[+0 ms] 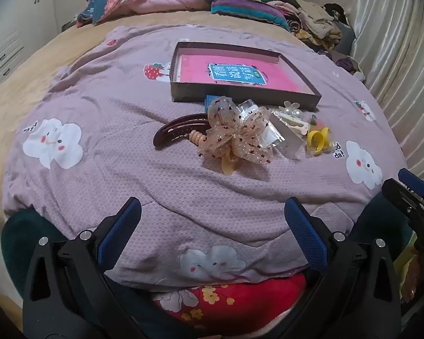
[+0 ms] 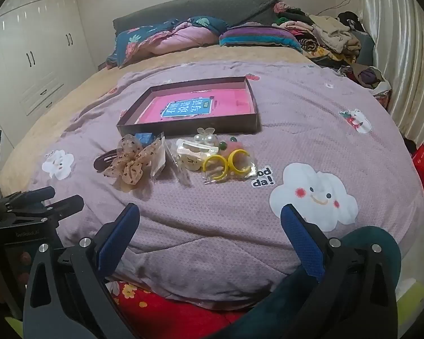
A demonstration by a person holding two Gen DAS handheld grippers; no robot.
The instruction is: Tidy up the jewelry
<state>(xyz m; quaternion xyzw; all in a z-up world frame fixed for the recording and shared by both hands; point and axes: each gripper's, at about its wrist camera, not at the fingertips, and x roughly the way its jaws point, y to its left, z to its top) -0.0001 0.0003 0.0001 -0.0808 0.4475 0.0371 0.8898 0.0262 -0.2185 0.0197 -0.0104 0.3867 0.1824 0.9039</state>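
While both grippers hover over quilt (image 1: 127, 147), left gripper (image 1: 212, 231) and right gripper (image 2: 210, 233) gape wide (nothing held); hair accessories (image 2: 183, 158) lie before shallow box (image 2: 183, 128).

Dim, warm indoor light in both my views. Soft shadows under the hair bow (image 1: 234, 134) on the quilt (image 1: 127, 141). Strong fisheye bending and dark corners; slight softness throughout.
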